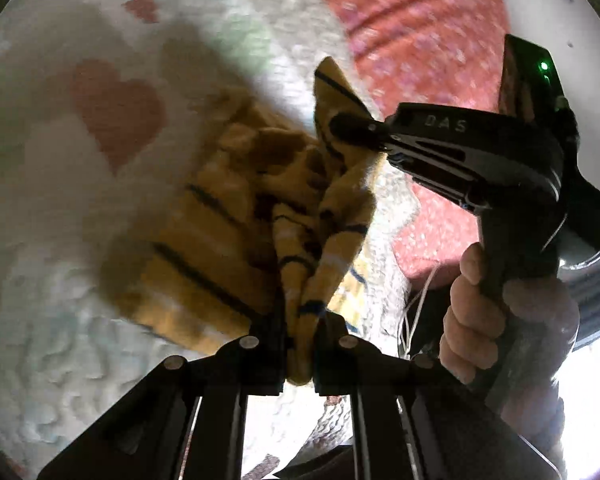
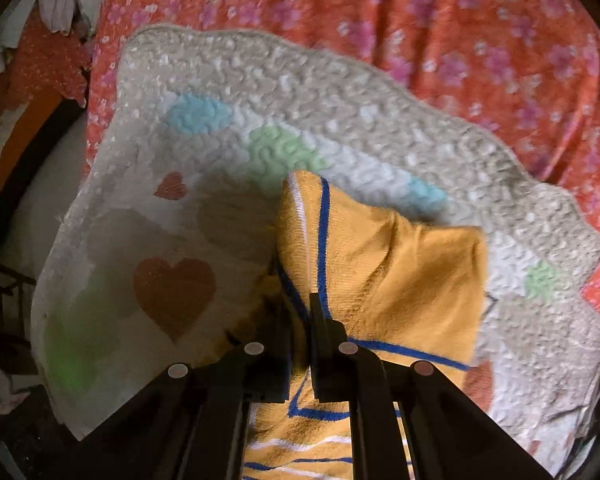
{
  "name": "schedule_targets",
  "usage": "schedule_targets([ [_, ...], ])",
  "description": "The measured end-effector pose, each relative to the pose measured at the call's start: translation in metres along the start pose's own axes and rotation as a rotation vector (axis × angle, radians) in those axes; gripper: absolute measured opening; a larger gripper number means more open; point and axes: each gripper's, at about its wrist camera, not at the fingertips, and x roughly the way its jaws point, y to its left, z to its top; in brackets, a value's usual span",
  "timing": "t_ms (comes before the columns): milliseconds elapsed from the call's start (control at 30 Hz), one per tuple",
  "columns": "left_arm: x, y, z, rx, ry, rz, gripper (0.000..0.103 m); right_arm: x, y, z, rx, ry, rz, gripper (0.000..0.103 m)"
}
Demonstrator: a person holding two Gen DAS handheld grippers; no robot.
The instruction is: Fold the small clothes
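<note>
Above the heart-print quilt, I hold the striped yellow garment pinched by both the left gripper and right gripper, judging that keeping the edge taut and level should give a clean fold.

**Lighting and Image Quality**

Both views are bounded by a dark circular fisheye border, and straight lines are bent near the edges. Motion blur is seen across the left wrist view. Hard shadows are cast on the quilted mat. The lower right corner of the left wrist view is overexposed.
</note>
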Motion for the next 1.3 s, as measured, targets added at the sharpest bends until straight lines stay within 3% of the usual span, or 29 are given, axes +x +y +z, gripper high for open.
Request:
schedule_targets([
  [167, -0.004, 0.014, -0.007, -0.042, 0.017, 0.050, 0.009, 0.036, 0.006, -0.003, 0.112, 0.048, 0.090, 0.016],
  [233, -0.006, 0.020, -0.008, -0.054, 0.022, 0.074, 0.009, 0.044, 0.001, -0.005, 0.167, 0.050, 0.167, 0.035],
  [400, -0.015, 0.041, -0.012, -0.119, 0.038, 0.078, 0.010, 0.013, -0.022, 0.001, 0.256, -0.089, 0.245, 0.037],
  [500, -0.020, 0.042, -0.007, -0.121, 0.017, 0.080, 0.010, -0.010, -0.030, -0.004, 0.260, -0.116, 0.264, 0.037],
  [567, -0.019, 0.041, -0.004, -0.111, 0.012, 0.091, 0.010, -0.016, -0.026, -0.013, 0.202, -0.101, 0.240, 0.027],
  [600, -0.017, 0.041, -0.004, -0.107, 0.014, 0.100, 0.010, -0.016, -0.023, -0.016, 0.170, -0.089, 0.228, 0.015],
  [633, -0.016, 0.041, -0.004, -0.104, 0.016, 0.110, 0.010, -0.014, -0.018, -0.019, 0.133, -0.071, 0.209, 0.012],
  [733, -0.017, 0.041, -0.007, -0.094, 0.018, 0.130, 0.010, 0.001, -0.003, -0.018, 0.069, -0.033, 0.161, 0.012],
  [867, -0.017, 0.042, -0.008, -0.077, 0.012, 0.146, 0.010, 0.047, 0.004, -0.009, 0.108, 0.079, 0.121, 0.012],
  [1033, -0.018, 0.048, -0.006, -0.094, 0.015, 0.150, 0.010, 0.064, 0.021, -0.002, 0.107, 0.105, 0.194, 0.012],
  [1100, -0.018, 0.047, -0.005, -0.094, 0.015, 0.149, 0.010, 0.053, 0.017, -0.001, 0.119, 0.071, 0.265, 0.012],
  [1200, -0.018, 0.046, -0.005, -0.087, 0.011, 0.151, 0.010, 0.015, -0.015, -0.002, 0.208, -0.056, 0.325, 0.012],
  [1300, -0.018, 0.046, -0.004, -0.090, 0.006, 0.151, 0.010, -0.017, -0.055, -0.015, 0.278, -0.134, 0.259, 0.012],
])
